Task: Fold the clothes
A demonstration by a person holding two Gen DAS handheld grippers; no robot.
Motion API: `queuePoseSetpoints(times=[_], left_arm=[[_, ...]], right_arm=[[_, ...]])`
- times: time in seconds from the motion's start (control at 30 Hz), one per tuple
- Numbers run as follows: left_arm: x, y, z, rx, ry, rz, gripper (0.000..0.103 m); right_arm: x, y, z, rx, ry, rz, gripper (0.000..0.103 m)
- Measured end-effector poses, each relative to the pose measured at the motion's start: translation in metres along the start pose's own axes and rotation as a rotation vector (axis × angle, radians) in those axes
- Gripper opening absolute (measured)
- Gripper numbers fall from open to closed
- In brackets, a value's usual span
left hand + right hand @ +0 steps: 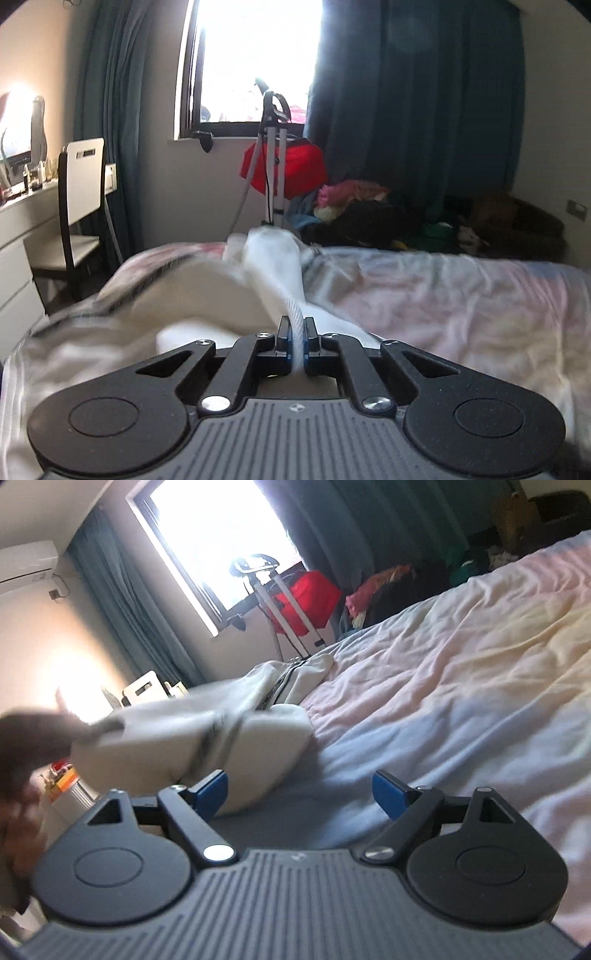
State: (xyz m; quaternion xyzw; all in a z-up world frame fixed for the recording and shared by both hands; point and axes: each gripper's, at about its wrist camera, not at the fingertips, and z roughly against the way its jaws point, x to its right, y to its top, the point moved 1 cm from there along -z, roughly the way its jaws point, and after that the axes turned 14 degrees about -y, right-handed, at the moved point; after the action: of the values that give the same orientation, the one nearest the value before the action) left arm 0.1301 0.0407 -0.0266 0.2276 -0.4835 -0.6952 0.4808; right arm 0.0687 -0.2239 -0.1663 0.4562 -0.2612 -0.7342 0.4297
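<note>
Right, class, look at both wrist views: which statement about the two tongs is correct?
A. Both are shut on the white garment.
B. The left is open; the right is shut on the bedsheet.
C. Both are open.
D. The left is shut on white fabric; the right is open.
D. In the left wrist view the left tongs pinch a fold of the white garment, while the right tongs stand wide apart above the bedsheet, holding nothing.
</note>
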Motion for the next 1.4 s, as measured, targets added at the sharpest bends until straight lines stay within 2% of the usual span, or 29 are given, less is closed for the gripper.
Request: queuePoseSetpoints(times=[0.27,0.4,0.47,0.6,0.67,0.8,0.93,1.03,1.2,1.27,1.4], left_arm=[[0.023,-0.061,0.024,-0.038,-0.001,0.012,0.004],[0.026,-0.073,0.017,-0.048,-0.016,0.036,0.004],[0.025,-0.076,0.012,-0.051,-0.025,0.045,0.004],[0.022,-0.079,0.005,-0.056,-0.043,0.057,0.005],[0.02,-0.079,0.003,-0.058,-0.042,0.067,0.005],[0.009,-0.074,-0.008,-0.066,-0.055,0.124,0.004],[-0.008,-0.078,-0.024,-0.069,-0.067,0.21,0.004],[-0.022,-0.085,-0.038,-0.093,-0.071,0.256,0.004],[-0.048,-0.089,-0.06,-0.101,-0.081,0.342,0.004],[-0.052,-0.09,-0.066,-0.102,-0.077,0.349,0.004],[-0.058,-0.092,-0.076,-0.101,-0.071,0.348,0.004]], right_arm=[[-0.008,-0.02,0.01,0.033,-0.02,0.082,0.087],[-0.01,-0.019,0.005,-0.008,-0.027,0.056,0.087],[-0.01,-0.011,0.003,-0.024,-0.026,0.018,0.087],[-0.02,0.02,-0.014,-0.04,-0.03,0.03,0.088],[-0.034,0.04,-0.033,-0.062,-0.012,0.065,0.088],[-0.085,0.082,-0.092,-0.078,-0.014,0.224,0.088],[-0.152,0.114,-0.17,-0.064,-0.019,0.406,0.086],[-0.196,0.126,-0.232,-0.045,-0.04,0.527,0.086],[-0.247,0.122,-0.313,-0.082,-0.047,0.603,0.084],[-0.26,0.116,-0.337,-0.104,-0.073,0.631,0.075],[-0.276,0.103,-0.372,-0.135,-0.154,0.715,0.072]])
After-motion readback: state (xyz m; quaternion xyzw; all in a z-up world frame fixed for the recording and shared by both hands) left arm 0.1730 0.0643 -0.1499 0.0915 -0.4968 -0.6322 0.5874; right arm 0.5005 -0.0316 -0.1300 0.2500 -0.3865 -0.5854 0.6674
